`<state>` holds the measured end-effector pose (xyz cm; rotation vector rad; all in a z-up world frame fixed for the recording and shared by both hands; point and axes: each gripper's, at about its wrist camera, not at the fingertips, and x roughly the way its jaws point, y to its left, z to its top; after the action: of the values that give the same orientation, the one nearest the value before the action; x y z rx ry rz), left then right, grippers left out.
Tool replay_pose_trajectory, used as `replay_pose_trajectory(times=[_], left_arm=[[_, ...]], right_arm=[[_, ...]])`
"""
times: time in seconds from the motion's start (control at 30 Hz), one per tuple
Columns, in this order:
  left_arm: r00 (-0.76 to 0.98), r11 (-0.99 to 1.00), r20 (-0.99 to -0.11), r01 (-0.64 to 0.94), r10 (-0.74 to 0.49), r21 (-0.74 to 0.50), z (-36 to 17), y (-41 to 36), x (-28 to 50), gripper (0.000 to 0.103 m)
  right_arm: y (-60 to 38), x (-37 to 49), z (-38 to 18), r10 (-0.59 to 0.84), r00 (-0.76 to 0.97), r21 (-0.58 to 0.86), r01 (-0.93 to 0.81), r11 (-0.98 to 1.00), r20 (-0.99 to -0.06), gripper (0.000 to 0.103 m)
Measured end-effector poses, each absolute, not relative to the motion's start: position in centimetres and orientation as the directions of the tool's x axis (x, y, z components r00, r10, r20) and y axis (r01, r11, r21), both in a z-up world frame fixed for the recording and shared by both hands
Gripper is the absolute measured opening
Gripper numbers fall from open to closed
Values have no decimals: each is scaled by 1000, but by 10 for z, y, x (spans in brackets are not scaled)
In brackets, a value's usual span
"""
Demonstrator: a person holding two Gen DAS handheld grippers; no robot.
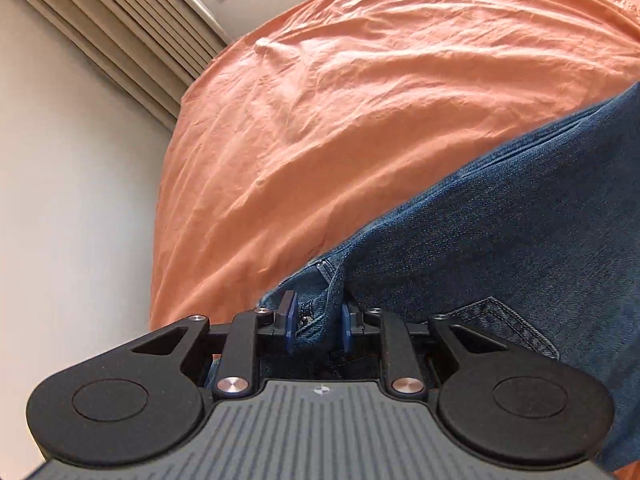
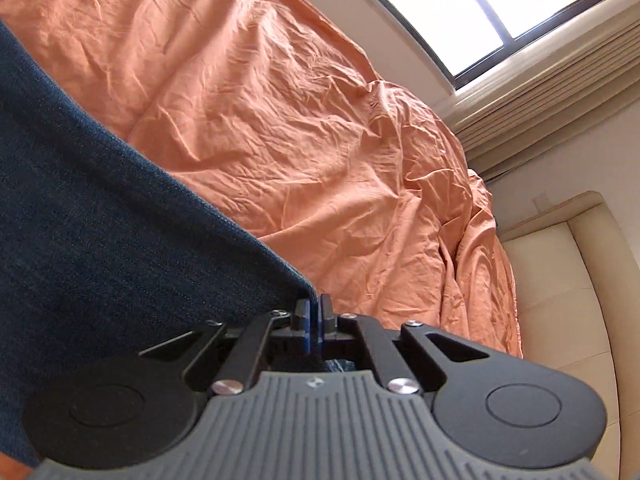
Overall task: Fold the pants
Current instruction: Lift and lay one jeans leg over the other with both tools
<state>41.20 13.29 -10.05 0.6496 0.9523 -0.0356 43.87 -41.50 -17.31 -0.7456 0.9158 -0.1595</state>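
Left hand-held gripper [image 1: 316,322] angled down over the bed [image 1: 320,120], pads clamped on bunched pants [image 1: 500,240]. Right hand-held gripper [image 2: 315,322] likewise tilted, pads pinched tight on a pants edge.

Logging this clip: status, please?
Left gripper clamped on bunched jeans. Right gripper shut on denim edge. Orange bedsheet ahead, nothing blocking.

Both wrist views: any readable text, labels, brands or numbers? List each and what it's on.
No readable text in either view.
Small white round emblem on the left tool's grey ribbed body: a symbol, no letters legible.
Same emblem on the right tool's body: too small to read.
Jeans: no label or tag visible.
Orange bedsheet: plain.
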Motion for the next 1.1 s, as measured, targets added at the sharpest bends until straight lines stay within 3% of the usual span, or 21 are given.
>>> replay_pose_trajectory(times=[0.2, 0.37, 0.43, 0.53, 0.77, 1.03, 1.1], left_arm=[[543, 814, -802, 333, 248, 477, -137, 139, 434, 23], [539, 822, -807, 326, 243, 466, -140, 142, 435, 23], [544, 817, -803, 330, 245, 473, -140, 141, 433, 23], [547, 813, -797, 325, 255, 483, -140, 138, 433, 23], [546, 804, -783, 298, 298, 514, -141, 129, 433, 23], [545, 787, -762, 270, 351, 555, -140, 120, 436, 23], [557, 779, -748, 262, 360, 570, -138, 118, 436, 18]], right_arm=[[-417, 457, -214, -426, 563, -623, -216, 752, -709, 0], [-429, 458, -211, -409, 555, -587, -185, 788, -724, 0], [-441, 452, -198, -401, 556, -561, -148, 814, -728, 15], [-463, 440, -174, -397, 565, -534, -92, 841, -723, 24], [-523, 409, -136, -424, 551, -498, 17, 867, -719, 24], [-577, 379, -152, -247, 481, -167, 204, 965, -841, 29], [-588, 364, -156, -195, 471, -62, 283, 957, -860, 32]])
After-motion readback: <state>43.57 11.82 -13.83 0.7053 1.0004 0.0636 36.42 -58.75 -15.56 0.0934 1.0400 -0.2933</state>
